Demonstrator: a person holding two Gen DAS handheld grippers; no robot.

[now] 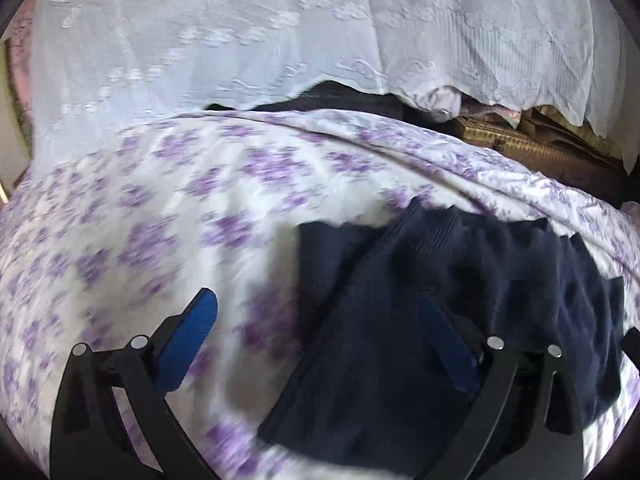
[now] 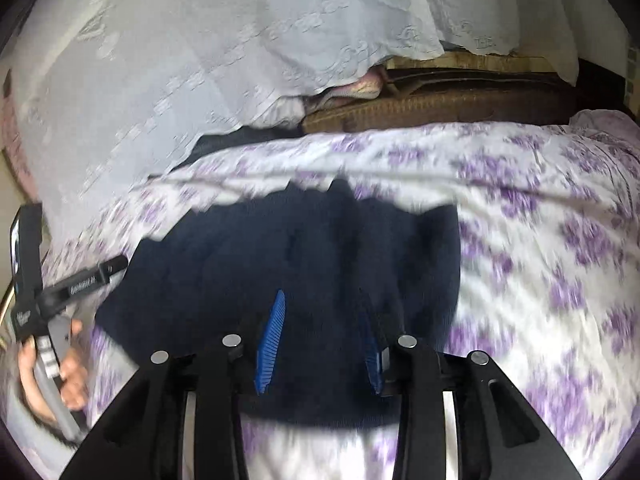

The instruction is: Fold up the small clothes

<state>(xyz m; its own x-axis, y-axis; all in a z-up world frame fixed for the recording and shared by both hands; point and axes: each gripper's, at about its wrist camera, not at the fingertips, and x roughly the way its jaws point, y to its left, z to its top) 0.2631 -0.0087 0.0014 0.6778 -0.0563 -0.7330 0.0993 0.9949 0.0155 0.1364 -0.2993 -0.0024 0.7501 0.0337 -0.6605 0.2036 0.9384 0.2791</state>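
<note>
On the bed: dark navy garment [image 1: 460, 280] is lying on the purple-flowered bedspread [image 1: 160, 208], partly bunched, one flap sticking out toward my left side.
Left claw [image 1: 320, 340]: I'm holding it spread wide; one blue finger is sitting over bare bedspread, the other over the garment's left part. Nothing is being pinched.
Right claw [image 2: 320, 344]: I'm hovering it low over the near half of the garment [image 2: 300, 264], fingers parted with navy cloth between them. Whether they're touching the cloth, I can't tell; blur is smearing it.
Left hand [image 2: 68, 364]: showing in the right view, gripping the left tool's handle just beside the garment's edge.
Background: white lace cloth [image 1: 240, 40] is hanging behind the bed, brown woven thing [image 2: 440, 108] under it.
Handling: I'm judging it as light, soft, limp knit, no stiffness; it'll be sagging and slipping if grabbed mid-panel, thick layers may be bunching.
Where to grab: I'm favouring the edges or corners, left claw on the protruding flap's hem, right claw on the near hem, pinching a single layer.
Stage: folding isn't looking finished; outline is uneven.
</note>
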